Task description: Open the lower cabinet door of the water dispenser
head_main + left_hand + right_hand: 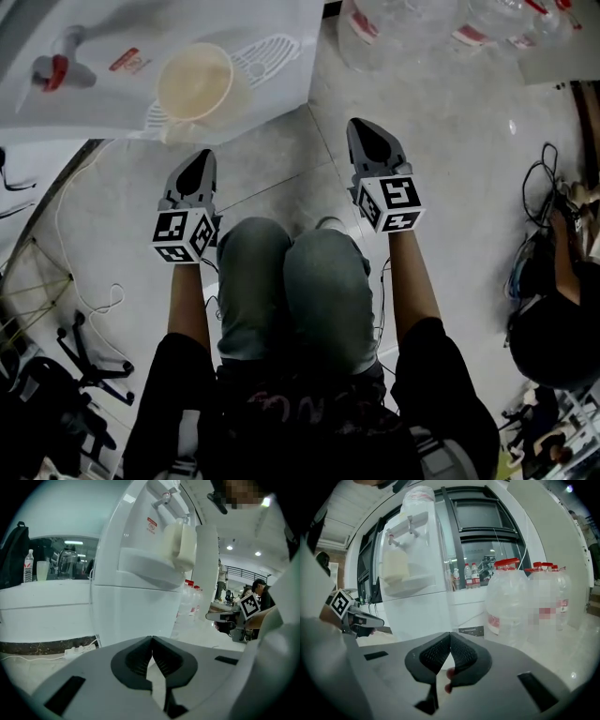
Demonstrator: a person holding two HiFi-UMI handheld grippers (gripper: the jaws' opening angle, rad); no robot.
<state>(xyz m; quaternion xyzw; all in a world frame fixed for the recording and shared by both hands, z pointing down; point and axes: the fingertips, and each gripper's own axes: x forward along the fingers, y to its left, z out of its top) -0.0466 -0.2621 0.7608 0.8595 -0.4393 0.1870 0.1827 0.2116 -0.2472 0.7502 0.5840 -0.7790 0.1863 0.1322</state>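
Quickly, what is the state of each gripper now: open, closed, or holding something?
Left gripper: closed, holding nothing.
Right gripper: closed, holding nothing.

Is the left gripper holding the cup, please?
No: the left gripper is shut and empty, while the cup sits on the tray.

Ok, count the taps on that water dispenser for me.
2. Both are on the water dispenser's upper front, above the cup: the left tap and the right tap, as the right gripper view shows them. None seems hidden.
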